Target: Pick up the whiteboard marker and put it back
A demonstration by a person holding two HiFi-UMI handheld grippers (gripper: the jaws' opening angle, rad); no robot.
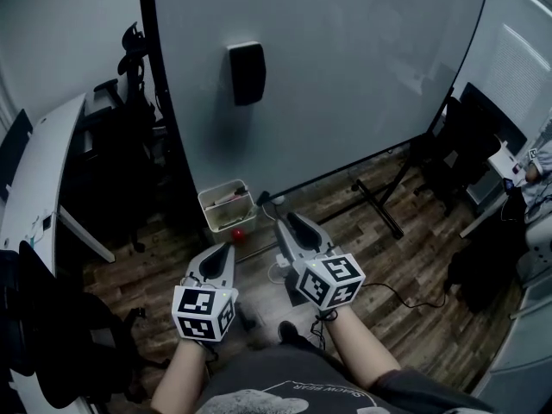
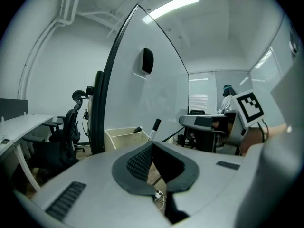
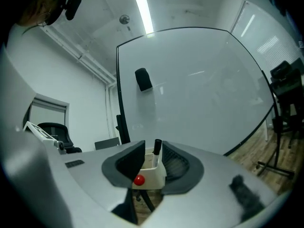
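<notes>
The whiteboard marker stood in the white bin below the whiteboard. The right gripper gaped empty; the left gripper sat closed on nothing. A stray nudge might topple the light bin.

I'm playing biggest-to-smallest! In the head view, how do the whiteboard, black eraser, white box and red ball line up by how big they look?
1. whiteboard, by far the largest.
2. white box and black eraser: they look about alike, so I won't rank them.
3. red ball, the smallest.
</notes>
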